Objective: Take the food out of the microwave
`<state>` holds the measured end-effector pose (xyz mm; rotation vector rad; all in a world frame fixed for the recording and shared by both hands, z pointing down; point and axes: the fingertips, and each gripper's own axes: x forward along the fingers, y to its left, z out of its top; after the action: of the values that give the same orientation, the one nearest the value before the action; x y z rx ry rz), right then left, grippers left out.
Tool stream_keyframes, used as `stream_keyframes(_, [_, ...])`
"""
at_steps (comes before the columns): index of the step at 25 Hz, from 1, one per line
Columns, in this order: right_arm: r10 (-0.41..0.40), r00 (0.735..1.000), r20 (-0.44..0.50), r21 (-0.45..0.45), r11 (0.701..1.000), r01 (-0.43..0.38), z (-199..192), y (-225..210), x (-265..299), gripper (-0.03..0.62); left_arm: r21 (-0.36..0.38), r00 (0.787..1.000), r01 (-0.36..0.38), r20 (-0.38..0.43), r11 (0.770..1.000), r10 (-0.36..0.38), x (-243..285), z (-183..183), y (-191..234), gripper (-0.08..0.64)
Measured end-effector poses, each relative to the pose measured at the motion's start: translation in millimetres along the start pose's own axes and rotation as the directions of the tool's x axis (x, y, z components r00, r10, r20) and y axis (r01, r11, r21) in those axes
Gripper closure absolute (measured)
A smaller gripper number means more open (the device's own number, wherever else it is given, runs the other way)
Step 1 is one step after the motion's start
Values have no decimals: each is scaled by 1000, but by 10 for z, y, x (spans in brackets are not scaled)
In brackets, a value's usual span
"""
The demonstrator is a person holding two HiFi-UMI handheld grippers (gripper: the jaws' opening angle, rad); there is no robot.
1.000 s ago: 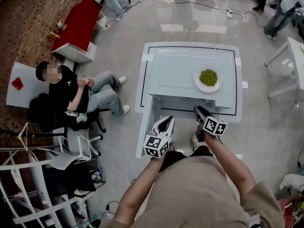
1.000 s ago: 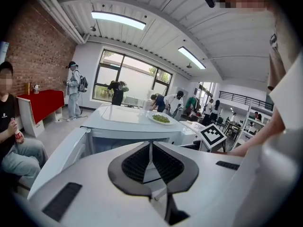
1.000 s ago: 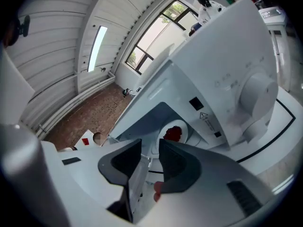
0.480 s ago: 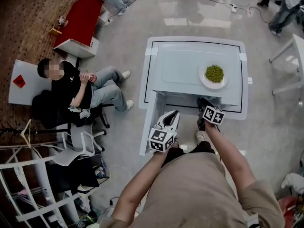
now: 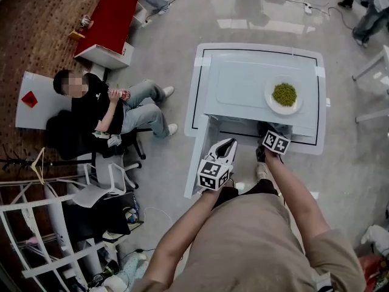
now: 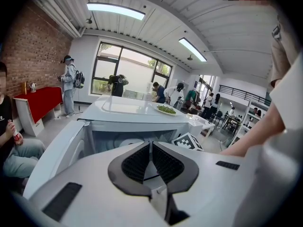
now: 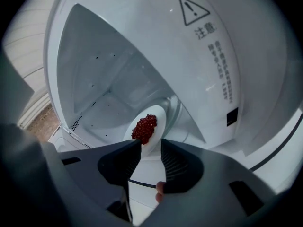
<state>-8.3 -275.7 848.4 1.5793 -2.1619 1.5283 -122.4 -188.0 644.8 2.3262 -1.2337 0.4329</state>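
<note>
A seated person (image 5: 91, 108) is at far left in the head view, with a red bench (image 5: 109, 23) beyond them. The left tongs (image 6: 150, 145) are pressed together with nothing between them. They hang in front of the microwave (image 5: 261, 78), just beside its door (image 5: 196, 160), which stands swung open to the left.

The right tongs (image 7: 150, 143) reach into the microwave's open cavity. Their gap is narrow, and the near rim of a white plate (image 7: 159, 111) sits in it, close against the left jaw. The gap is wider than the rim, so no firm clamp shows. The plate lies inside the microwave on the cavity floor and carries a small heap of red food (image 7: 144, 128).

Further right in the head view, a second plate (image 5: 269, 103) with green peas (image 5: 284, 93) rests on top of the microwave, toward its right side and well apart from both tongs.
</note>
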Motion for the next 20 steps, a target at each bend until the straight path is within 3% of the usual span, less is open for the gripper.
stream_keyframes(14, [-25,999,26,107,994,22,34,-74,148,484,1,1000,4,-9,1000,-4,-23,1,48,552])
stream_keyframes(20, [41,998,45,268,962,-52,27,-59,146,523,6,1000,4,-15,1000,-3,-26,-10,65,552])
